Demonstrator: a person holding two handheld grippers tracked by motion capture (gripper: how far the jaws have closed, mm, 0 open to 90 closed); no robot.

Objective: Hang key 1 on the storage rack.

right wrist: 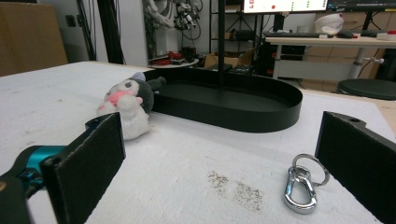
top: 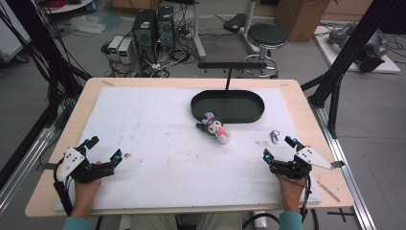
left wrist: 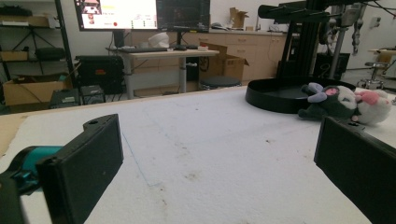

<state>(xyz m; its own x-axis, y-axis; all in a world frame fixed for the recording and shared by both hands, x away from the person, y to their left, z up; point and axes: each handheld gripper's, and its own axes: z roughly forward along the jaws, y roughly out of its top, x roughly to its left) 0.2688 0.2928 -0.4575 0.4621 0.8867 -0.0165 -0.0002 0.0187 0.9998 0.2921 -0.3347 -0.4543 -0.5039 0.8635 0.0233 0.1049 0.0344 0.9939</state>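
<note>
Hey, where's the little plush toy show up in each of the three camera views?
High view: the plush toy lies on the white mat near the middle, just in front of the black oval tray.
Left gripper view: the toy lies at the right edge, beside the tray.
Right gripper view: the toy lies left of centre, by the tray's left end.
Shared landmark: the black oval tray.

Even, bright indoor light; no hard glare on the white mat (top: 158,143).

We note soft, short shadows hugging the black tray (top: 228,106) and the plush toy (top: 214,128) just in front of it. Beyond the tray, monitors (left wrist: 116,13) burn out to near white. The high view is soft and slightly grainy. In both gripper views the nearest jaw pads blur, and straight lines bend toward the edges.
</note>
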